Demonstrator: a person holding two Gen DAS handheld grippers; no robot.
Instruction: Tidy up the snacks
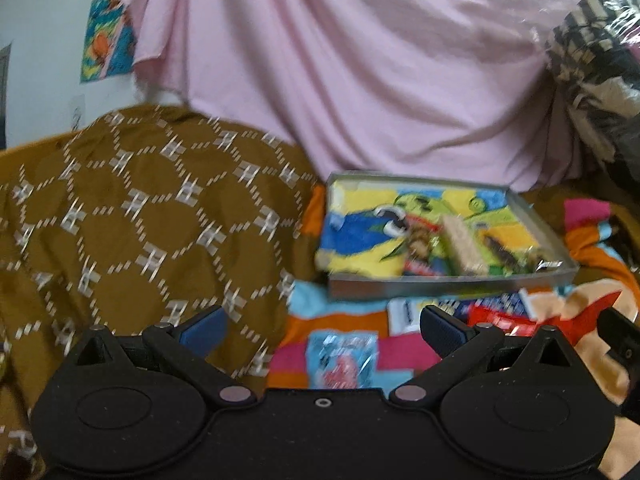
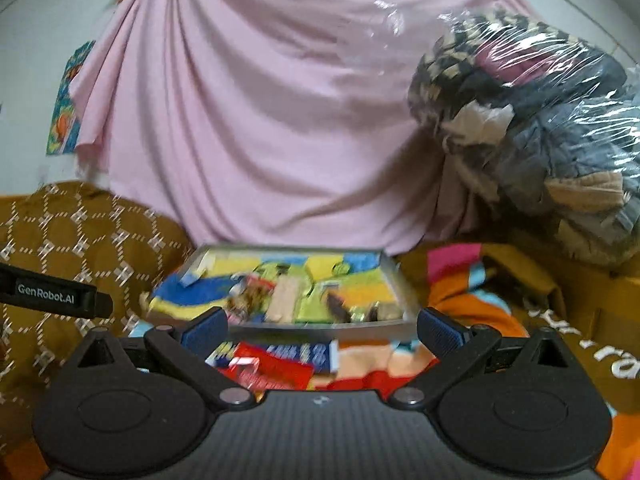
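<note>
Snacks here are thin foil and plastic packets, so I judge them light, soft and a little slippery; I think the best hold is on a flat sealed edge, not on the puffed middle, which could crush.

My left gripper [image 1: 322, 326] has its blue pads spread wide with nothing between them. Just beyond it lies a pale blue shiny packet with a pink picture [image 1: 346, 362] on the colourful patchwork cloth [image 1: 592, 308].

My right gripper [image 2: 322, 326] is also spread and empty. A red glossy packet [image 2: 276, 368] lies near it, and a blue and white printed packet [image 2: 296, 354] is touching it on the far side.

Farther away sits a shallow grey metal tray [image 1: 440, 285], lined with a yellow, blue and green cartoon sheet. In its right part are several packets: a beige wafer-like bar [image 1: 466, 246], a green wrapper [image 2: 316, 306] and some dark pieces which are too blurred to name. The left part of the tray looks free.
</note>
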